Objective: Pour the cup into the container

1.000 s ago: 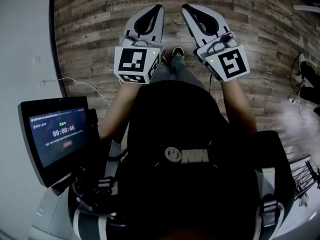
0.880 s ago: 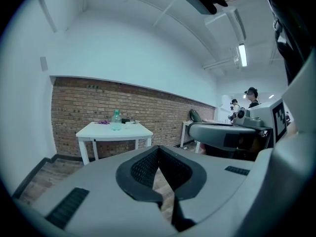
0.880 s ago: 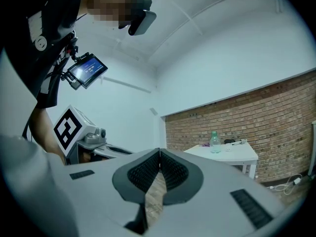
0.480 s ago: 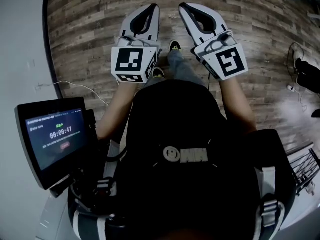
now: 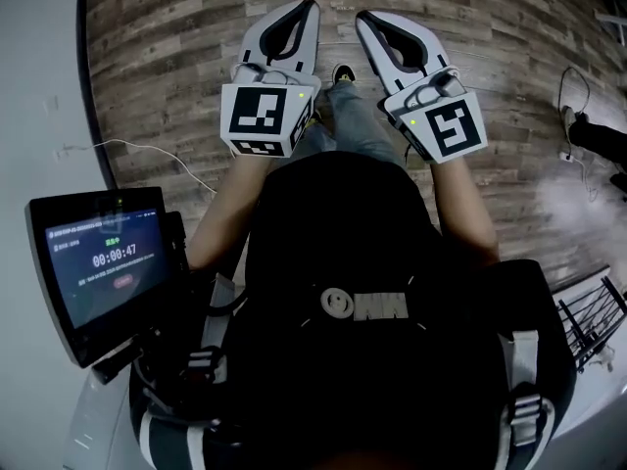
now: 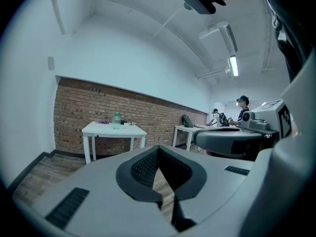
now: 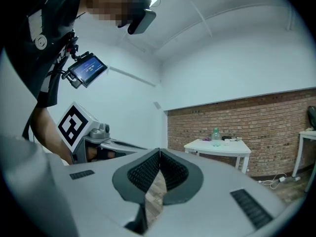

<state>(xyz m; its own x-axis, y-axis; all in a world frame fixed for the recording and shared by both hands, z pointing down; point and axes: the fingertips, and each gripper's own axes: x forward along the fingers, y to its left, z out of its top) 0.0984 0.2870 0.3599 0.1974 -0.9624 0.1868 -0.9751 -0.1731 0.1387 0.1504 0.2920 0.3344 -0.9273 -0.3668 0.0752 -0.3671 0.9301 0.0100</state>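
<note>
Moved since a second ago: the plank floor (image 5: pixel 176 57) has slid under the person, and the floor cable (image 5: pixel 147 155) and the white wall edge sit elsewhere in the head view. The timer has gone up by one. Both tongs hold the same pose ahead of the body.

Item 1, left tongs (image 5: pixel 299 10): closed, pads meeting, nothing between them.

Item 2, right tongs (image 5: pixel 368 18): closed likewise, empty, just beside the left pair.

Item 3, counter (image 6: pixel 113 129): white, against a brick wall (image 6: pixel 79 107), well apart from both tongs. It carries a clear bottle (image 6: pixel 116 120) and some small objects.

Item 4, cup and container: neither can be identified in any view. They may be among the small objects on the counter, which are too small to tell.

Item 5, screen (image 5: pixel 103 262): mounted at the person's left side.

Hazards, as judged: the floor cable could catch a foot on the walk. Tongs arriving closed could knock the cup or the bottle over, so they need opening first.

Writing: the screen reads "00:00:47", and its smaller lines are illegible. Each cube carries black-and-white square markers. The chest emblem is unreadable.
</note>
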